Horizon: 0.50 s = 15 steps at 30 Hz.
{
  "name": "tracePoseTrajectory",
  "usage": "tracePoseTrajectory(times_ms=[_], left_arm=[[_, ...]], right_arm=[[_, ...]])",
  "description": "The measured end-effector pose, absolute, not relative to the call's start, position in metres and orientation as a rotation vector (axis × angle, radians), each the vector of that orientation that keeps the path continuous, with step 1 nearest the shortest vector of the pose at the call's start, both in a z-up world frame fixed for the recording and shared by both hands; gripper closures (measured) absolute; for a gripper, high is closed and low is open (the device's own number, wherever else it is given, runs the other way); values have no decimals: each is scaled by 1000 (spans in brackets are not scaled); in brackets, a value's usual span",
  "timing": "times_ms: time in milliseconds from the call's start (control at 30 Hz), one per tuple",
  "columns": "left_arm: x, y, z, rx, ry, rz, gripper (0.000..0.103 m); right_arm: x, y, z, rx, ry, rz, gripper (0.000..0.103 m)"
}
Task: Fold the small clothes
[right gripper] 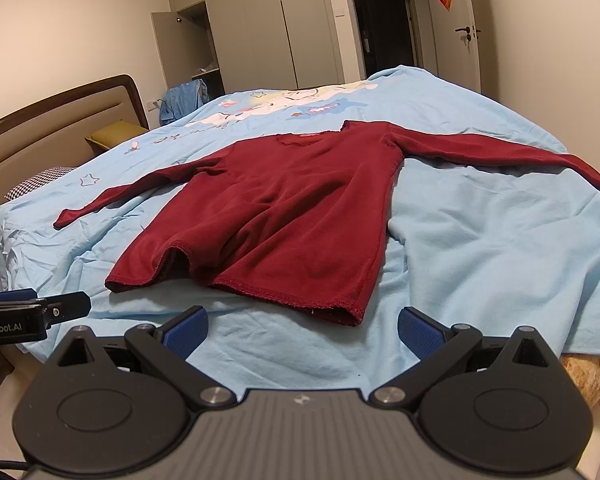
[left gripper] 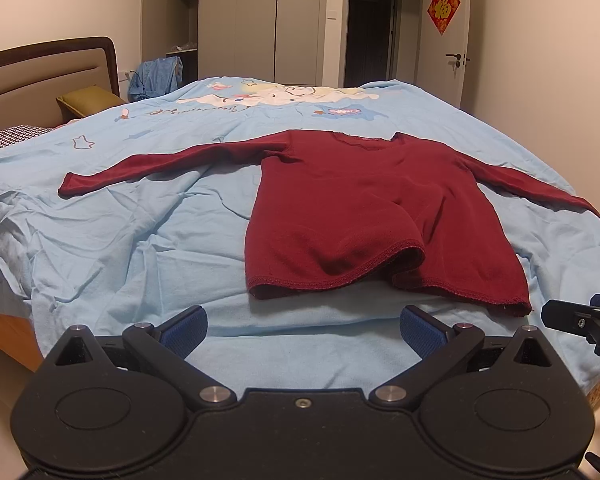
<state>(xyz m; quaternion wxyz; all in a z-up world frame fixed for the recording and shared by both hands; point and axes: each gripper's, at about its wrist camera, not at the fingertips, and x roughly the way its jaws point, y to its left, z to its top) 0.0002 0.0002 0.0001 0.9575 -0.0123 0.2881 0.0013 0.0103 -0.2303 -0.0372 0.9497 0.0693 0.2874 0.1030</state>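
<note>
Shirt (left gripper: 364, 208), dark red, spread flat on blue bedsheet (left gripper: 120, 248), both grippers' fingers (left gripper: 186, 330) released, empty

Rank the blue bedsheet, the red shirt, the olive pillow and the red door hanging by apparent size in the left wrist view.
1. blue bedsheet
2. red shirt
3. olive pillow
4. red door hanging

The last two look close in size, and both are far off, so that order is unsure.
</note>
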Motion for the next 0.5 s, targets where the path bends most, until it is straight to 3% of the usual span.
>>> tracePoseTrajectory(times_ms=[500], left_arm=[[0, 0, 0, -27, 586, 2, 1]], right_arm=[[11, -230, -38, 143, 591, 211, 0]])
